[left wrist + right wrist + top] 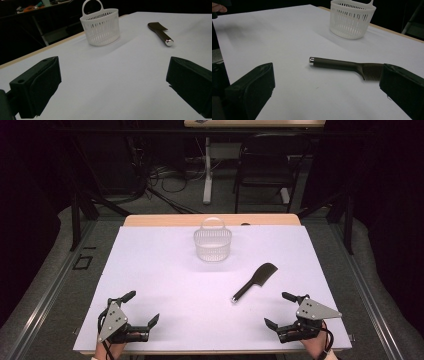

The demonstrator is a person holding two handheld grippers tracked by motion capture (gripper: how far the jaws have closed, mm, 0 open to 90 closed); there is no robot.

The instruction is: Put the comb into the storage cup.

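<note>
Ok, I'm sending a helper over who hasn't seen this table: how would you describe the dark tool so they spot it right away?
On the white table, look right of centre, nearer than the white basket at the far edge. The dark tool lies flat there at a slant, beyond the open right gripper. It has a straight handle with a shiny end cap and a wide, ridged head.

Table mostly free btwn grippers; basket (pixel 213 245) & spatula (pixel 255 282) obstruct far/right.
</note>
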